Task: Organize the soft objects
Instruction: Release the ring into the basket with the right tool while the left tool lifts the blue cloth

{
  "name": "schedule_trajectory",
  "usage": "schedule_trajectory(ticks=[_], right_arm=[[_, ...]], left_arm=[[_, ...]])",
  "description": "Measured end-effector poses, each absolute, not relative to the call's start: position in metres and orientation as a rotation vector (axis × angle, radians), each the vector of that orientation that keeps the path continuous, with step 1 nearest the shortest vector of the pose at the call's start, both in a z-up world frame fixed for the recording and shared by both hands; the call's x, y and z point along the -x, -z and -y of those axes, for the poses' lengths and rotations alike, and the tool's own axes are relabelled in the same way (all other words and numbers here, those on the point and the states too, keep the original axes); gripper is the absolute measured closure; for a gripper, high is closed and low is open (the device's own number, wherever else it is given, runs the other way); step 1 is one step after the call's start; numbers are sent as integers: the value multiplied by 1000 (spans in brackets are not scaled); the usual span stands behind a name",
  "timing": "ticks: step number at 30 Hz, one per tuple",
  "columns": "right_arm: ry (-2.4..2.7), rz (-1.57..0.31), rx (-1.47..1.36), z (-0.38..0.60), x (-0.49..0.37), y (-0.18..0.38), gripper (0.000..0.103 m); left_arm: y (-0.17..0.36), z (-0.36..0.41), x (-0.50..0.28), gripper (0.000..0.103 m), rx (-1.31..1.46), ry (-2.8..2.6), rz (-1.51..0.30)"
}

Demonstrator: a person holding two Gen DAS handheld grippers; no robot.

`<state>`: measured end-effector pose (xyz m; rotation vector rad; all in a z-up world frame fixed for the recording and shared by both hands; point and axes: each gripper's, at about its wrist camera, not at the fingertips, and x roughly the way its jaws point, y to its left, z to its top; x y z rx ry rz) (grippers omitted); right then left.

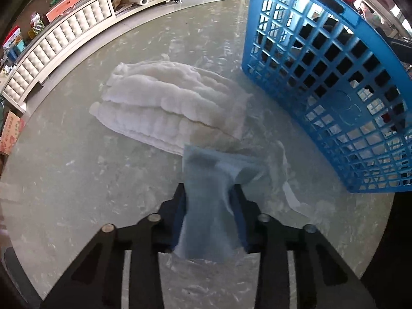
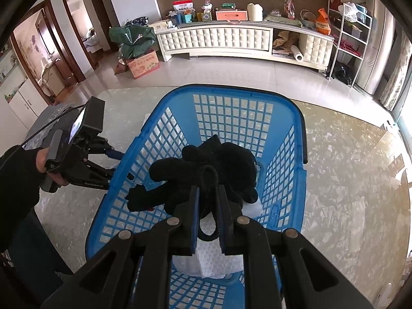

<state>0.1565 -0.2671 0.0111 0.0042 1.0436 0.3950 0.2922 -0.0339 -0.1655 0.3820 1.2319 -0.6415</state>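
Observation:
In the left wrist view my left gripper is shut on a light blue cloth and holds it just above the marble table. A folded white fluffy towel lies beyond it. The blue plastic basket stands to the right. In the right wrist view my right gripper is shut on a black glove over the blue basket. A white cloth lies on the basket floor under the fingers. The left gripper's body shows outside the basket's left wall.
The marble table extends to the right of the basket. A thin white strap or cloth strip lies on the table between the blue cloth and the basket. A white cabinet stands across the room.

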Motion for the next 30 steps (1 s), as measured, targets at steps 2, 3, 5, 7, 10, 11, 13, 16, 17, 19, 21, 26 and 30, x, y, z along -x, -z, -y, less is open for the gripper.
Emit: schedule_trajectory(ticks=[2, 3, 5, 7, 10, 11, 13, 16, 17, 19, 21, 26, 30], right_arm=[[-391, -1045, -7, 270, -157, -11, 92], [-390, -1047, -7, 271, -157, -10, 92], [-385, -1052, -5, 274, -158, -9, 92], [-380, -1058, -7, 277, -159, -8, 92], [-365, -1072, -1, 280, -161, -4, 87], [-356, -1082, 3, 280, -163, -1, 84], [-337, -1097, 15, 279, -165, 3, 81], [-313, -1118, 26, 279, -168, 6, 70], [-309, -1119, 29, 280, -169, 6, 60], [-308, -1118, 28, 280, -169, 5, 51], [-310, -1119, 44, 278, -168, 3, 43], [-315, -1114, 58, 275, -167, -1, 20], [-309, -1060, 62, 279, -160, -13, 1]], left_arm=[[166, 35, -289, 88, -370, 647, -1235], [166, 35, -288, 92, -367, 649, -1237], [163, 40, -284, 94, -382, 652, -1233], [160, 44, -280, 94, -386, 665, -1234], [152, 52, -274, 94, -387, 679, -1230], [148, 55, -272, 94, -390, 682, -1223], [139, 58, -266, 94, -387, 689, -1207], [124, 61, -259, 94, -382, 687, -1184], [120, 61, -258, 94, -378, 685, -1179], [110, 59, -252, 94, -365, 679, -1164], [103, 57, -249, 94, -356, 671, -1153], [78, 40, -234, 94, -344, 633, -1133], [48, 26, -235, 94, -342, 611, -1094]])
